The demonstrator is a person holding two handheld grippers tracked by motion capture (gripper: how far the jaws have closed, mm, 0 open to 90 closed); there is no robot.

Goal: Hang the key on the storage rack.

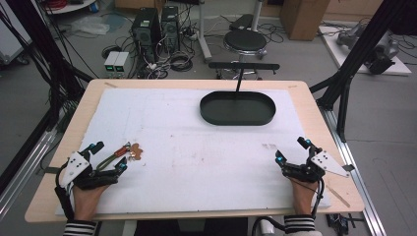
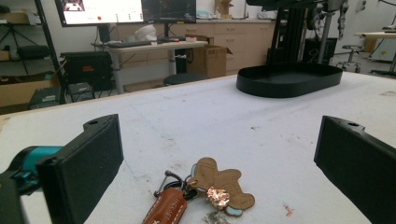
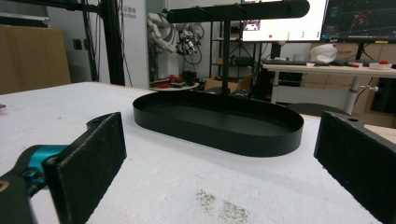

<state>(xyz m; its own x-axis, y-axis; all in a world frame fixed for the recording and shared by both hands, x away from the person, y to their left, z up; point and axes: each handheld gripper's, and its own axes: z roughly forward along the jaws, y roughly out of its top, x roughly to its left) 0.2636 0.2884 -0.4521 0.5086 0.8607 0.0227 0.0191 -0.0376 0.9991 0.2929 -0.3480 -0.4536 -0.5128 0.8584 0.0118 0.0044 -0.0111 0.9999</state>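
A keychain (image 1: 125, 153) lies on the white mat at the front left: a brown leather strap (image 2: 167, 206), a metal ring and a gingerbread-man charm (image 2: 219, 183). My left gripper (image 1: 105, 156) rests on the mat, open, with the keychain between its jaws and untouched. A black oval tray (image 1: 237, 108) with an upright post and a crossbar (image 1: 243, 66) stands at the back centre. My right gripper (image 1: 292, 150) sits open at the front right, facing the tray (image 3: 219, 122), with nothing between its jaws.
The white mat (image 1: 196, 147) covers most of the wooden table (image 1: 305, 91). Beyond the far edge stand a stool (image 1: 245, 41), computer towers (image 1: 155, 27) and cables. Black frame posts (image 1: 354, 54) flank the table on both sides.
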